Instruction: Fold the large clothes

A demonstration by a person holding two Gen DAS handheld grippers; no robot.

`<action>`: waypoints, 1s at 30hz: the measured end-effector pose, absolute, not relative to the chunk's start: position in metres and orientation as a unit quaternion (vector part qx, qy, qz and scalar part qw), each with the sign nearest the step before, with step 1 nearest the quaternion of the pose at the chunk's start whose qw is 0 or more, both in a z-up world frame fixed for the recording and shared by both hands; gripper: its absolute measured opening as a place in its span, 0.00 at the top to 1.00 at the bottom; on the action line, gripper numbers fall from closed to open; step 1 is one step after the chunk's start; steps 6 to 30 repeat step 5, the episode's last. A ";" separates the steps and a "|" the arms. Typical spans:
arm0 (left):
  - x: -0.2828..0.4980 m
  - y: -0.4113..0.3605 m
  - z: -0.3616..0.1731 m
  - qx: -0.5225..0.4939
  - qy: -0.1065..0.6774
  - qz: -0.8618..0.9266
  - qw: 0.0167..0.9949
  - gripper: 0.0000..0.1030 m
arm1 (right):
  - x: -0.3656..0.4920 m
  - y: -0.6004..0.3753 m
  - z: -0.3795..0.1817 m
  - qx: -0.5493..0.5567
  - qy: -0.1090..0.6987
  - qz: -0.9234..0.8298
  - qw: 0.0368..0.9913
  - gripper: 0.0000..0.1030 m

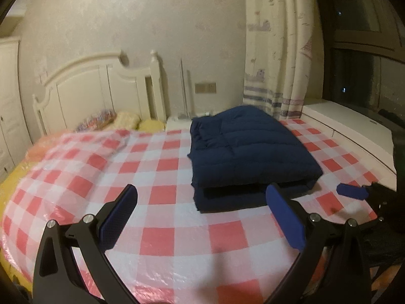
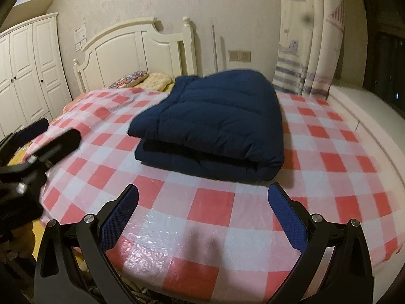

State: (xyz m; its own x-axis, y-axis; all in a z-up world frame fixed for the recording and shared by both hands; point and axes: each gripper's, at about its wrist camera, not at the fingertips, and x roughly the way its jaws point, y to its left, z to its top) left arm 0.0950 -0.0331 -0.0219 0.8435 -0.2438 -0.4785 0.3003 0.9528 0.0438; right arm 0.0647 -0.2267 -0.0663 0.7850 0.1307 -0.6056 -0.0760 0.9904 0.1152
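A navy quilted garment [image 1: 248, 157] lies folded in a thick rectangle on the red and white checked bed cover [image 1: 162, 238]. It also shows in the right wrist view [image 2: 215, 124]. My left gripper [image 1: 202, 202] is open and empty, held just short of the garment's near edge. My right gripper [image 2: 202, 202] is open and empty, a little back from the garment's folded edge. The right gripper shows at the right edge of the left wrist view [image 1: 354, 191]. The left gripper shows blurred at the left edge of the right wrist view [image 2: 50, 141].
A white headboard [image 2: 136, 48] and pillows [image 2: 154, 81] stand at the far end of the bed. A white wardrobe [image 2: 27, 71] is at the left. A curtain [image 2: 308, 50] and a white window ledge [image 1: 354, 126] are at the right.
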 end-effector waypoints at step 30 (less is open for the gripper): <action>0.195 0.055 -0.021 0.039 0.278 -0.043 0.959 0.02 | 0.092 -0.267 -0.061 0.063 0.331 0.049 0.940 0.05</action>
